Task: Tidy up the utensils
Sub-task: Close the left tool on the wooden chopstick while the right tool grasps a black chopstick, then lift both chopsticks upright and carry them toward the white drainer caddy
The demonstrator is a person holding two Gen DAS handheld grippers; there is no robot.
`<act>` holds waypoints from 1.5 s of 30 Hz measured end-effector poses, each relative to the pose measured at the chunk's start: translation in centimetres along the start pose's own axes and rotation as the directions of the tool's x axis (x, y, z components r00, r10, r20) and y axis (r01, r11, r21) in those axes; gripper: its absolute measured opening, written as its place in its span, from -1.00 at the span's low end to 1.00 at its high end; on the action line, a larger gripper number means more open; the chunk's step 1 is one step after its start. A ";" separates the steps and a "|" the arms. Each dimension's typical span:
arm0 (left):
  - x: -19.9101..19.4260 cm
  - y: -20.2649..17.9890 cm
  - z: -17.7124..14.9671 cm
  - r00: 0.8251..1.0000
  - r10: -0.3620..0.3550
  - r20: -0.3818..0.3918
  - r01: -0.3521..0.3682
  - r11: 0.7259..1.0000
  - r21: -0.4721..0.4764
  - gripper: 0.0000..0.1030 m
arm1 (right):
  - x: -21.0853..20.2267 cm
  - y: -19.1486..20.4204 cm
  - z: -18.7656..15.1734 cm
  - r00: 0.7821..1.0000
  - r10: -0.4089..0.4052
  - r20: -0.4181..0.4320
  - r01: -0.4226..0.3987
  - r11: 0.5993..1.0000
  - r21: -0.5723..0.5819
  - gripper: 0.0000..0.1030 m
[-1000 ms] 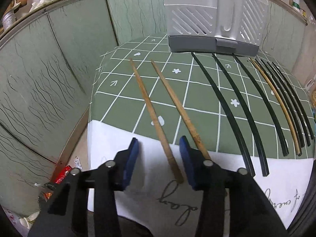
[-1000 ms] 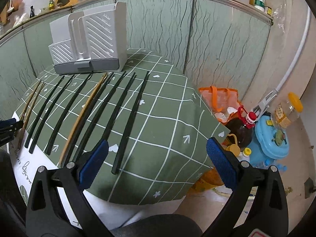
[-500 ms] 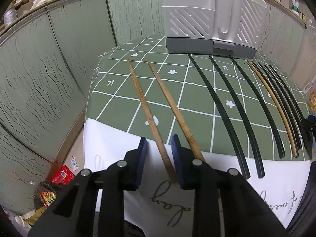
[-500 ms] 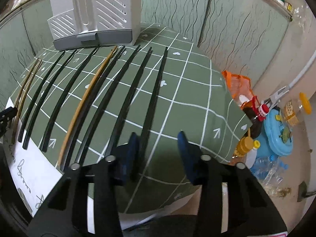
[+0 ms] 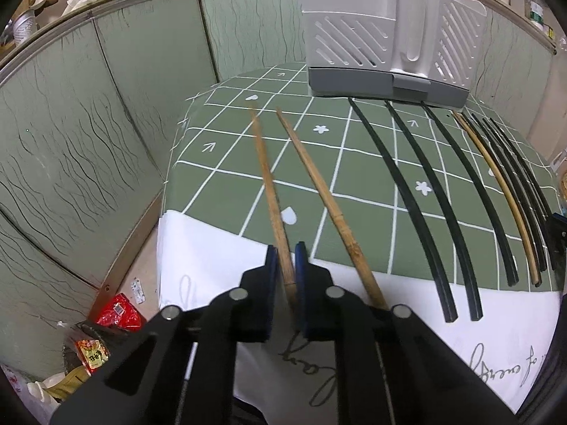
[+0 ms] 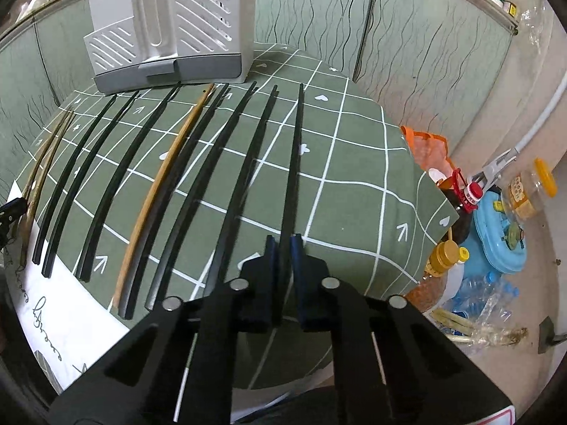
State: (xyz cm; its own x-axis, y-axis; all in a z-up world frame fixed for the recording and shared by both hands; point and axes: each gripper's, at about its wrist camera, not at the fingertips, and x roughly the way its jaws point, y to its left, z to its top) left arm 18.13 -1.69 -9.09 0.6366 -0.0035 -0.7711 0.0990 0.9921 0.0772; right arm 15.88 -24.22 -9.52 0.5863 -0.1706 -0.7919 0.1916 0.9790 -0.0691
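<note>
Nearest, the left gripper (image 5: 286, 258) has just been closing and now pinches the thick near end of the outermost bamboo chopstick (image 5: 270, 191); the right gripper (image 6: 283, 248) has likewise closed on the last black chopstick (image 6: 295, 163) at the row's opposite edge. Both sticks look light, stiff and thin — held at one end, each is likely to pivot or slip, the glossy black one sooner. The other chopsticks lie side by side on the green checked tablecloth (image 6: 354, 191), pointing to the white utensil holder (image 5: 386, 35) at the far edge.
</note>
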 end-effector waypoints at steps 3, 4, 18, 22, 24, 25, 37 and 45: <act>0.0 0.1 0.0 1.000 0.000 -0.003 0.000 1.000 0.002 -0.83 | 0.0 0.1 0.0 1.000 -0.005 0.003 0.005 1.000 -0.001 -0.88; 0.0 0.1 0.0 1.000 0.001 -0.002 -0.001 1.000 0.002 -0.83 | 0.0 0.1 0.0 1.000 -0.005 0.004 0.005 1.000 0.001 -0.88; -2.7 2.1 0.2 0.998 -0.017 0.065 0.020 0.999 -0.042 -0.85 | -3.3 -2.9 -0.3 0.997 0.040 0.072 -0.046 0.996 0.079 -0.88; -4.2 3.0 0.1 0.995 -0.024 0.094 0.029 0.998 -0.047 -0.84 | -4.7 -3.5 -0.5 0.994 0.058 0.088 -0.066 0.994 0.087 -0.88; -4.8 3.4 0.0 0.994 -0.036 0.105 0.042 0.998 -0.051 -0.84 | -5.4 -3.8 -0.6 0.993 0.067 0.099 -0.076 0.993 0.091 -0.88; -5.0 3.6 0.0 0.993 -0.040 0.113 0.046 0.998 -0.053 -0.84 | -5.7 -3.8 -0.6 0.992 0.066 0.106 -0.076 0.993 0.089 -0.88; -9.4 5.3 1.2 0.971 -0.066 0.231 0.084 0.994 -0.068 -0.84 | -10.2 -4.5 0.9 0.972 0.082 0.221 -0.101 0.992 0.076 -0.88; -12.0 6.0 2.4 0.948 -0.090 0.306 0.108 0.993 -0.044 -0.84 | -12.2 -5.1 2.2 0.955 0.091 0.281 -0.114 0.991 0.069 -0.88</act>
State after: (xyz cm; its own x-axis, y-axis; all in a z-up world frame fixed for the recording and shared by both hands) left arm 12.92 3.96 2.12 0.8284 -0.1307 -0.5447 0.1333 0.9905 -0.0348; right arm 9.51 -27.39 1.83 0.7986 -0.1056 -0.5926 0.1770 0.9822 0.0635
